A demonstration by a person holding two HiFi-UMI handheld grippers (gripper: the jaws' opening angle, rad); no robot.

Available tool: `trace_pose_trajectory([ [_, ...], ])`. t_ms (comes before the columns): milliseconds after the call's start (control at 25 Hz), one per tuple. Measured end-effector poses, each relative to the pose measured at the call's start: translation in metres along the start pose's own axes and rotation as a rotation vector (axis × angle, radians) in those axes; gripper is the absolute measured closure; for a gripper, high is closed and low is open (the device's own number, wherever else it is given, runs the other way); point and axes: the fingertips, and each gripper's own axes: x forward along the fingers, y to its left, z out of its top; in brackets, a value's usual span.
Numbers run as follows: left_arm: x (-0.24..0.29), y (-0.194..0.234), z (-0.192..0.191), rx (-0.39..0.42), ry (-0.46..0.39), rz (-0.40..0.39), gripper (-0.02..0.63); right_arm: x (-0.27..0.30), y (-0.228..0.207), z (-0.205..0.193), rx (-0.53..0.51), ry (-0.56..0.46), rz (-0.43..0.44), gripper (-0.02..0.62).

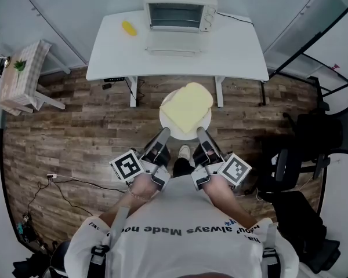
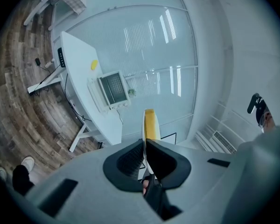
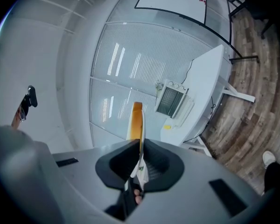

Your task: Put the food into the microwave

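- Wood floor, white tabletop (image 1: 238, 51) ahead with microwave (image 1: 180, 9), door down to receive.
- Clamped on opposite rims of plate (image 1: 182, 136): left hand-held gripper (image 1: 160, 141) and right hand-held gripper (image 1: 202, 136), likely to hold yellow food (image 1: 188, 104) level, well short of microwave.

- Plate (image 1: 184, 135), between both pairs of jaws: white.
- Bread slice (image 1: 188, 106), on the plate just ahead of the jaws: pale yellow face, orange-brown crust.
- Left gripper (image 1: 164, 133) and right gripper (image 1: 200, 133): grey bodies, black jaw pads, black-and-white square markers.
- Microwave (image 1: 180, 7) and table (image 1: 232, 51), well ahead of the jaws: white.
- Small item (image 1: 129, 28) on the table: yellow.
- Floor (image 1: 75, 138): brown wood planks.
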Motion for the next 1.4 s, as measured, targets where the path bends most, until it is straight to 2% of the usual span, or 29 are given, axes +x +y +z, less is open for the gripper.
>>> trace_pose_trajectory([
  [400, 0.103, 0.000, 0.026, 0.006, 0.002, -0.012, 0.588, 0.050, -0.027, 0.089, -0.003, -0.010, 0.009, 0.568],
  [600, 0.141, 0.006, 0.039, 0.010, -0.007, -0.005, 0.588, 0.074, -0.038, 0.121, -0.006, 0.000, 0.018, 0.568],
  [1000, 0.181, 0.017, 0.062, -0.002, -0.033, -0.006, 0.588, 0.109, -0.057, 0.149, 0.005, 0.021, 0.017, 0.568],
  [1400, 0.224, 0.039, 0.129, 0.002, -0.025, -0.011, 0.588, 0.188, -0.067, 0.171, -0.005, 0.015, 0.016, 0.568],
])
